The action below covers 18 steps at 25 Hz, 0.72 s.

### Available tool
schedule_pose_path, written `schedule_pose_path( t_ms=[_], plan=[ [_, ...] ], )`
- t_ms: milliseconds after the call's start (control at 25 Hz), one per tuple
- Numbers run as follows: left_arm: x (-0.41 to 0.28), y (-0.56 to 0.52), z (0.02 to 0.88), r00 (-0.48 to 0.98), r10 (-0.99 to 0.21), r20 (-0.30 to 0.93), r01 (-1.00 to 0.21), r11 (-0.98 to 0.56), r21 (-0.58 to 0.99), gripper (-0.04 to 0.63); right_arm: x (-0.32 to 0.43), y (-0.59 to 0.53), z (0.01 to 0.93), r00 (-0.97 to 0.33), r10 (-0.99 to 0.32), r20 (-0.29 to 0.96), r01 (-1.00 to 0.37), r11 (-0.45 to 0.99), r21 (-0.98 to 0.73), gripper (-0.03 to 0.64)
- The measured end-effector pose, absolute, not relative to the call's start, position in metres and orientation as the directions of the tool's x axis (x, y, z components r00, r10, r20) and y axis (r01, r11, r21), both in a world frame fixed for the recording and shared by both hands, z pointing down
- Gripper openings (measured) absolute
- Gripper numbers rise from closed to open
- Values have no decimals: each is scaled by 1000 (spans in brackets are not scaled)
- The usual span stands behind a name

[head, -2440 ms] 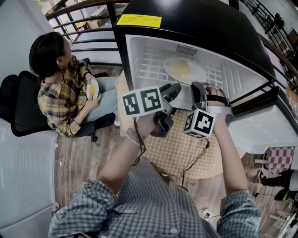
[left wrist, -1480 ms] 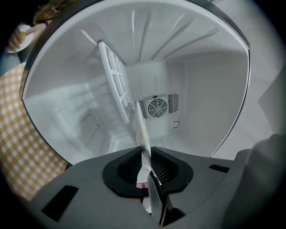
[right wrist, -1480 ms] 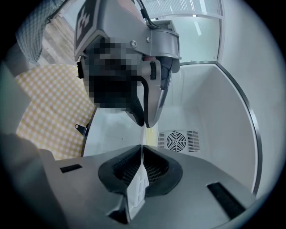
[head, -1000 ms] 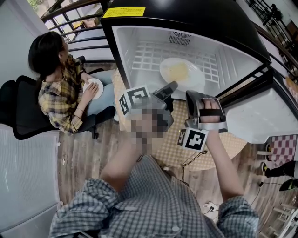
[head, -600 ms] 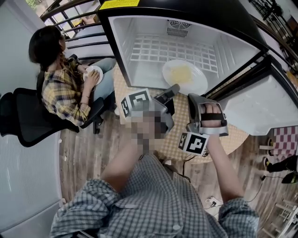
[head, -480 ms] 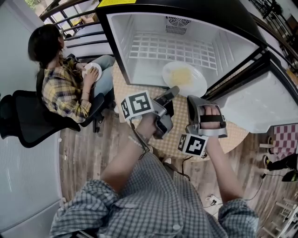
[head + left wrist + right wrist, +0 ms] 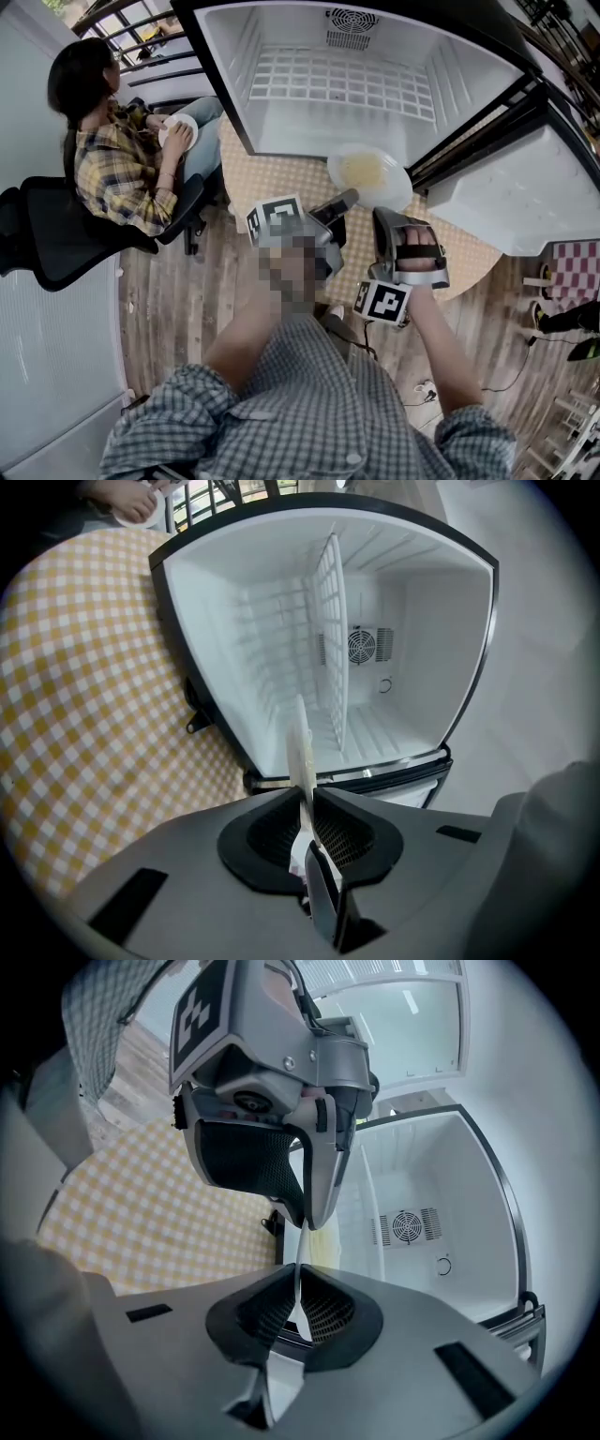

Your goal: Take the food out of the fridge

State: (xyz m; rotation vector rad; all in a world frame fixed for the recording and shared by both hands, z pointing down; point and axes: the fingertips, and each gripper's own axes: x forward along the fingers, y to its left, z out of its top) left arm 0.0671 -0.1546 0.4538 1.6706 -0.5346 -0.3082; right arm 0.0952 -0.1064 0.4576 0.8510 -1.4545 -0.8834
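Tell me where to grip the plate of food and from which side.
Grip the plate by its thin near rim, coming in edge-on from the person's side. It is flat and shallow with the food in the middle, so only the edge fits between jaws. The left gripper and right gripper are both shut on that rim.

No word, brand or number can be read anywhere. The only signs are black-and-white square markers: one on the left cube (image 7: 278, 217), which rides on the left gripper (image 7: 347, 198), and one on the right cube (image 7: 382, 302), on the right gripper (image 7: 382, 217). Both are blocky patterns without letters or digits, and the right gripper view shows another face of the left cube, likewise unreadable.
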Motion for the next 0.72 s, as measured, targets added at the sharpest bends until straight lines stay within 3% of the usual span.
schedule_pose_path(
  t_ms=[720],
  plan=[
    [69,-126,555,874,-431,225,-218,65,974,49,97,-79,549,-35,-816,578,-12,578,816,18]
  ],
)
